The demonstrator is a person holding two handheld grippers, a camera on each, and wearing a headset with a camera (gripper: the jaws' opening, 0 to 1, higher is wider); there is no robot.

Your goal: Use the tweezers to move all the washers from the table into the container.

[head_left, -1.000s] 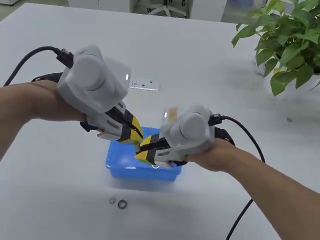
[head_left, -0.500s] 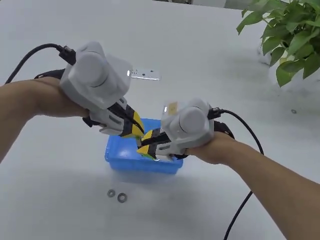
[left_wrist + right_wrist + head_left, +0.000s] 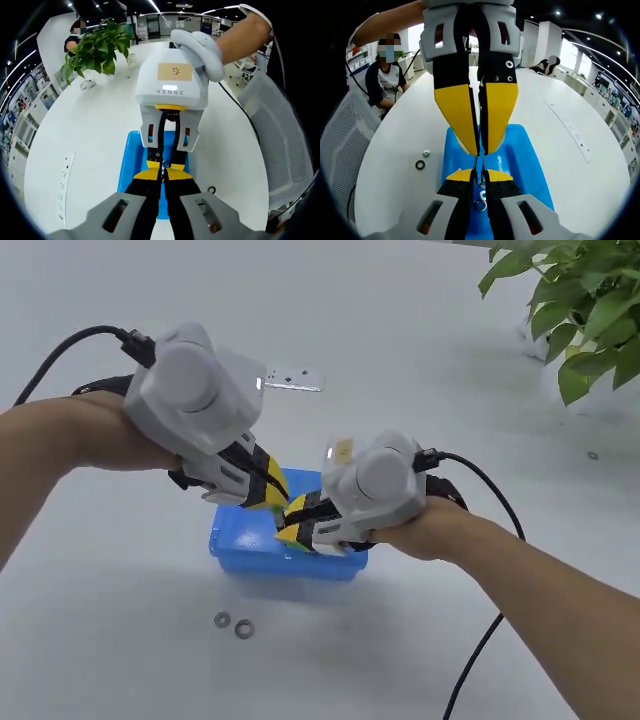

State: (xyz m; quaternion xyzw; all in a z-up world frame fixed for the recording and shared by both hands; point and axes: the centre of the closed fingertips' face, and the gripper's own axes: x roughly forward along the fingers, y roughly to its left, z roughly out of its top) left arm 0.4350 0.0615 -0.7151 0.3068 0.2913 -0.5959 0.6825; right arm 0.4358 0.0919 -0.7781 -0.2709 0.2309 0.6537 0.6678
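In the middle of the head view, the left tool (image 3: 272, 502) and the right tool (image 3: 292, 530) meet tip to tip above the blue rectangular plastic container (image 3: 240, 548). Each tool's yellow-tipped jaws are pressed almost together, pinching the thin silver metal tweezers (image 3: 480, 125) that run between them. Low in the right gripper view, a small metal ring washer (image 3: 480, 204) shows against the container's blue floor. Two more ring washers (image 3: 244, 630) rest on the white surface (image 3: 420, 350), below the container and towards the left.

Bright, even light; edges perhaps blurred
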